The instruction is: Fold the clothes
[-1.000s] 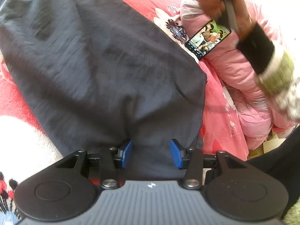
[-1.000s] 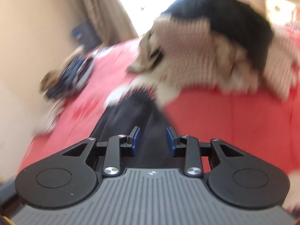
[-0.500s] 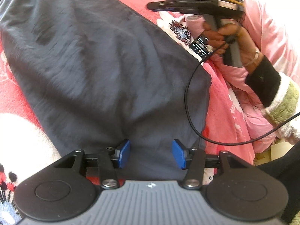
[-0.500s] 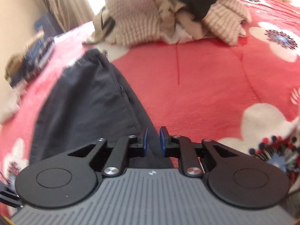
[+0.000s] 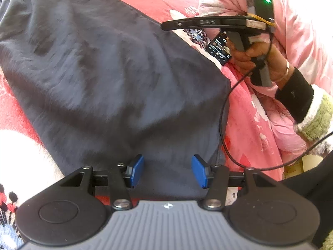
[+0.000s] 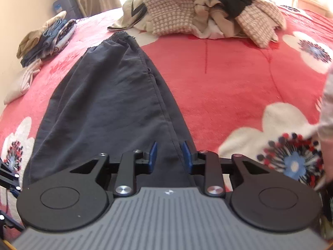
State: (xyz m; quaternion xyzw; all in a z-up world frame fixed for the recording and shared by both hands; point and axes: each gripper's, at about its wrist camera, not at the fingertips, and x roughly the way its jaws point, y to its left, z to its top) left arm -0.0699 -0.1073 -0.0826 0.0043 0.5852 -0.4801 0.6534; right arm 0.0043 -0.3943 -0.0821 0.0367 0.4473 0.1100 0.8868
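Dark grey trousers [image 5: 108, 77] lie flat along the red flowered blanket [image 6: 239, 87], waistband at the far end [image 6: 118, 36]. My left gripper [image 5: 167, 171] is open and empty, its blue pads [image 5: 136, 170] low over the trousers' near hem. My right gripper [image 6: 169, 156] is open and empty, hovering over the right edge of the trousers [image 6: 104, 104] near the leg end. The right gripper's body also shows in the left wrist view [image 5: 229, 23], held by a hand above the trousers' right side.
A heap of unfolded clothes [image 6: 199, 10] lies at the far end of the bed. A small stack of clothes [image 6: 45, 39] sits at the far left. A pink quilt [image 5: 291, 41] and a lit phone [image 5: 219, 51] lie to the right. A black cable [image 5: 224, 125] hangs beside the trousers.
The right gripper swung down from the clothes heap to the trousers' right edge; its jaws narrowed half a second ago, then widened. The left gripper stayed over the hem, open.
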